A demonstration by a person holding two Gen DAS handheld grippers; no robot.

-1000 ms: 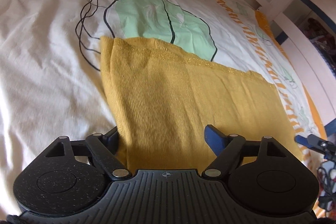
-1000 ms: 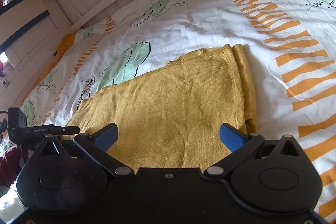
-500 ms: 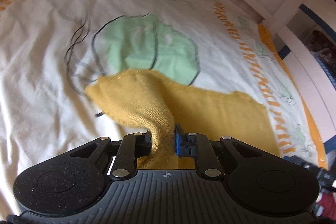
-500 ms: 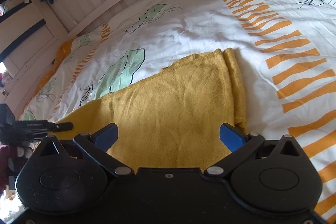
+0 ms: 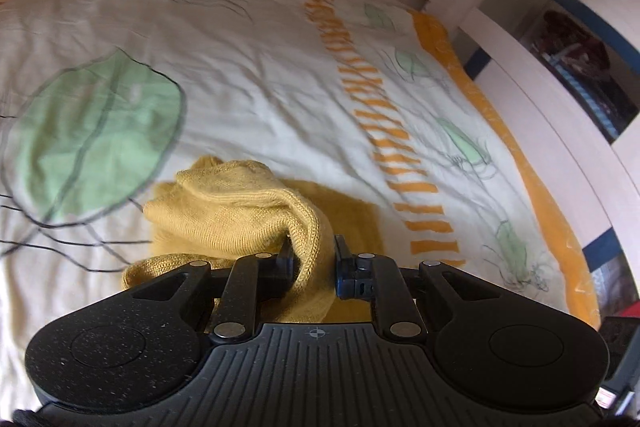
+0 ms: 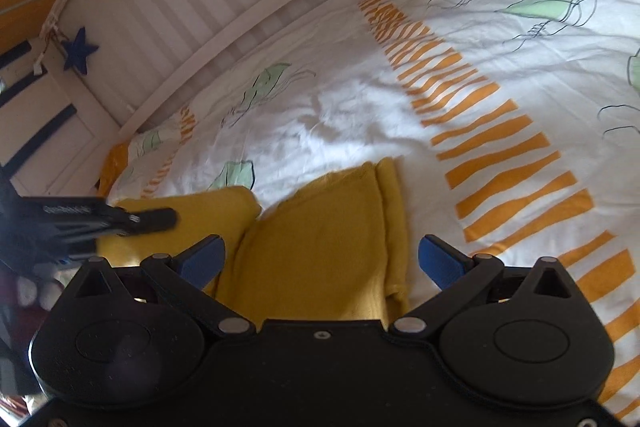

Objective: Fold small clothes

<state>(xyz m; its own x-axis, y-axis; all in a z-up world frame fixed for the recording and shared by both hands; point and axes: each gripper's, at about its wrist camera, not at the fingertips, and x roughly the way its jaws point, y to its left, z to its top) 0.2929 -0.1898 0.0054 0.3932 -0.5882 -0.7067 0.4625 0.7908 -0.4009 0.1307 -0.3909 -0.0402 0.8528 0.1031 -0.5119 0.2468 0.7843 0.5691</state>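
1. the left gripper (image 5: 314, 261), low in the centre of its frame, pinches a bunched edge of the mustard-yellow knitted garment (image 5: 240, 211) between its fingers; the lifted fabric hangs in a loose hump above the rest, which lies on the white quilt with green leaves and orange stripes (image 5: 280, 87).
2. the pinch holds a thick roll of knit — if it slips, the fold drops short and crooked.
3. the right gripper (image 6: 320, 261) hovers with fingers spread wide over the flat part of the garment, pressing nothing — unanchored, that part may drag along and bunch.
4. the raised edge looks twisted; laid down so, it creases.
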